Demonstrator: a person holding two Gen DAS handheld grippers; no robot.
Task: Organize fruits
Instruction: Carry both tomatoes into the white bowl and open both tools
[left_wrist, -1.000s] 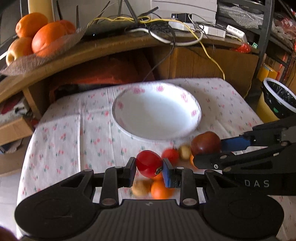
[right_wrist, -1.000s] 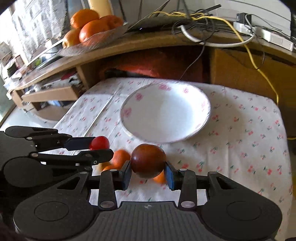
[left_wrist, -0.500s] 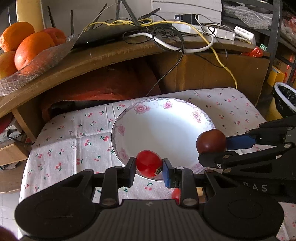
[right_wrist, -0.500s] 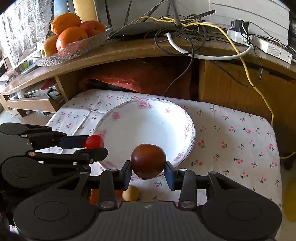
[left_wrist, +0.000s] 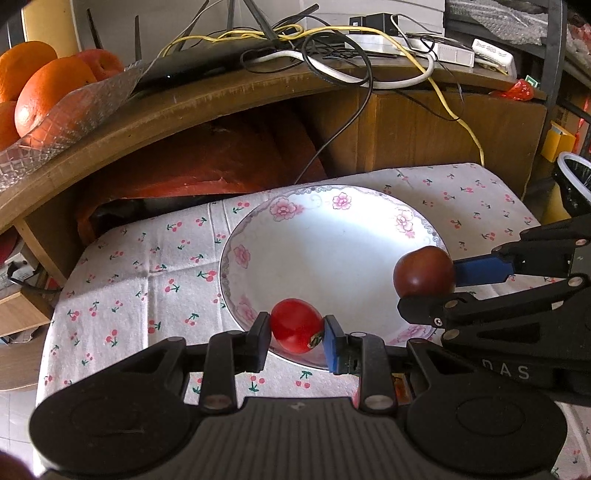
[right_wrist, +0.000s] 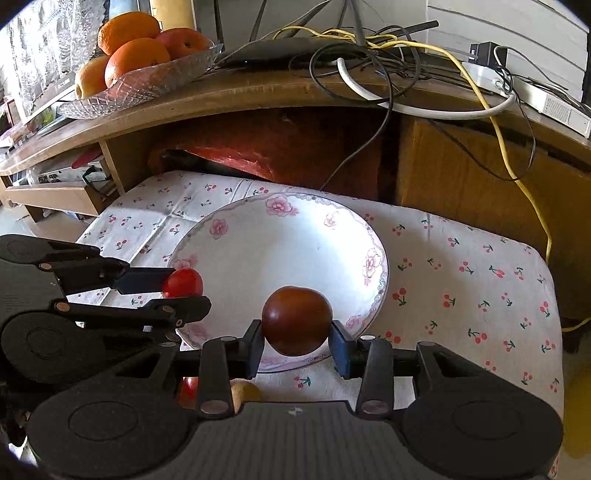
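Over a cherry-print cloth (right_wrist: 461, 280), below a cabled shelf (right_wrist: 258, 92), jaws hold tomato (left_wrist: 295, 325) and plum (right_wrist: 296, 320).

home, fruit bowl (right_wrist: 147, 79), router cables (left_wrist: 332, 62)

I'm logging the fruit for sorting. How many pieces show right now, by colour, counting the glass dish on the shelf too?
Bright red, small: 2, one in the left tool, one on the cloth
Dark red-brown: 1, in the right tool
Tan: 1
Orange: 2
Red apple: 1
Yellow-orange: 1
Total: 8
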